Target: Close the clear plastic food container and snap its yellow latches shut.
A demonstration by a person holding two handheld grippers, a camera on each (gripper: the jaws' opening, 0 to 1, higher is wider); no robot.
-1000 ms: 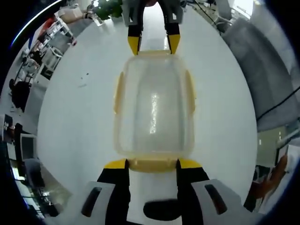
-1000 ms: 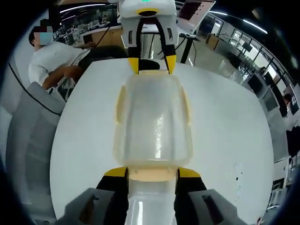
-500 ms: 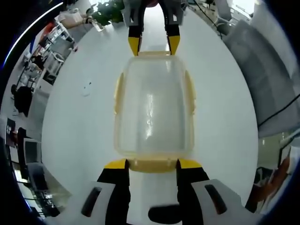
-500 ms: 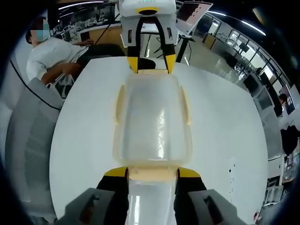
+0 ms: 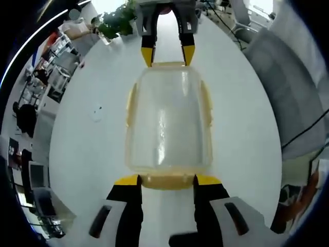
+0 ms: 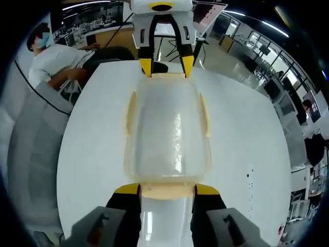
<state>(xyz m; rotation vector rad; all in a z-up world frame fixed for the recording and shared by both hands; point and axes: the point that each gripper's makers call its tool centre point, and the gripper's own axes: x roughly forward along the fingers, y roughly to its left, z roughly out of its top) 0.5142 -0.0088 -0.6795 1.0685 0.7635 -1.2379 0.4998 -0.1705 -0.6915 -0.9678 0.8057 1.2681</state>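
1. Left gripper view: clear container (image 5: 168, 121) lies lid-on at centre of the white bench (image 5: 92, 149); position unchanged over the last second, only the cameras drifted.
2. Left hand-held gripper (image 5: 167, 180) straddles the 6 o'clock end latch (image 5: 167, 181); right hand-held gripper (image 5: 168, 54) straddles the 12 o'clock one. Jaws spread, not clenched.
3. Side latches (image 6: 131, 112) appear flared, so snapping looks pending.

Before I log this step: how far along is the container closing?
Done: the lid sits on the clear container. In hand: the left gripper brackets the yellow latch at one short end and the right gripper the opposite one. Whether those have snapped, I cannot tell. Left: the long-side latches look flared outward, apparently unsnapped.
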